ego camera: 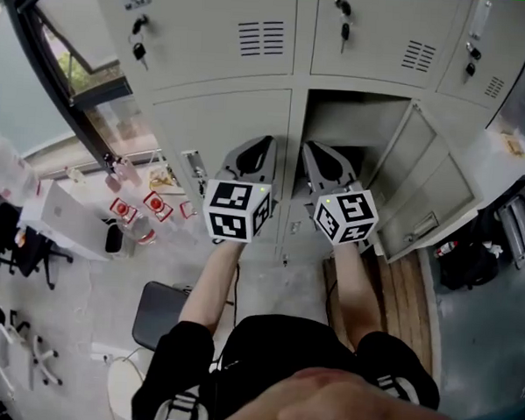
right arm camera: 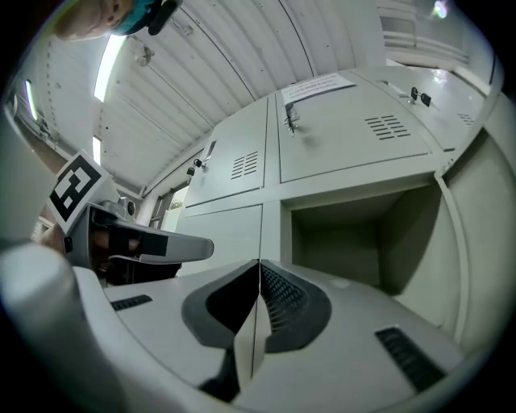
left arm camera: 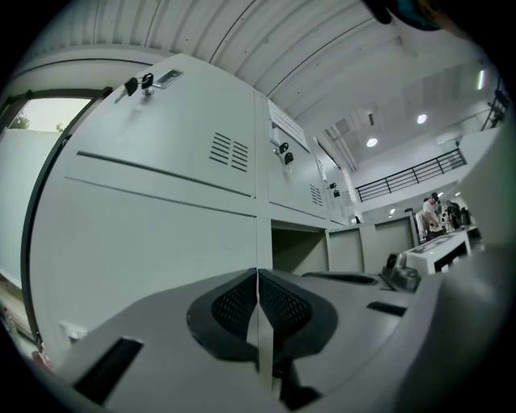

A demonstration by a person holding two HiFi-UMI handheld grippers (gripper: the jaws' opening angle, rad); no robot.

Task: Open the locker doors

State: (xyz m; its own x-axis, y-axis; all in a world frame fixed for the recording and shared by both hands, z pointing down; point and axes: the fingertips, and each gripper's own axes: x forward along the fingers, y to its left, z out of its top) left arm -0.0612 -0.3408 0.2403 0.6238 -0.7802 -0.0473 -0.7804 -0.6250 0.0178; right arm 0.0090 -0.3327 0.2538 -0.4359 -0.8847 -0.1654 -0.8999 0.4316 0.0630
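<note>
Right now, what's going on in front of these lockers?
A person stands facing grey lockers with a gripper in each hand. The left gripper and right gripper are both shut and empty, touching nothing. An open door hangs to the right of the right gripper. The closed door faces the left gripper, and the upper row is closed too.

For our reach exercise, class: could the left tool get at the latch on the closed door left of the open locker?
Probably yes: the left tool, shut and empty, faces that closed door, its latch just to its left, nothing between.
</note>
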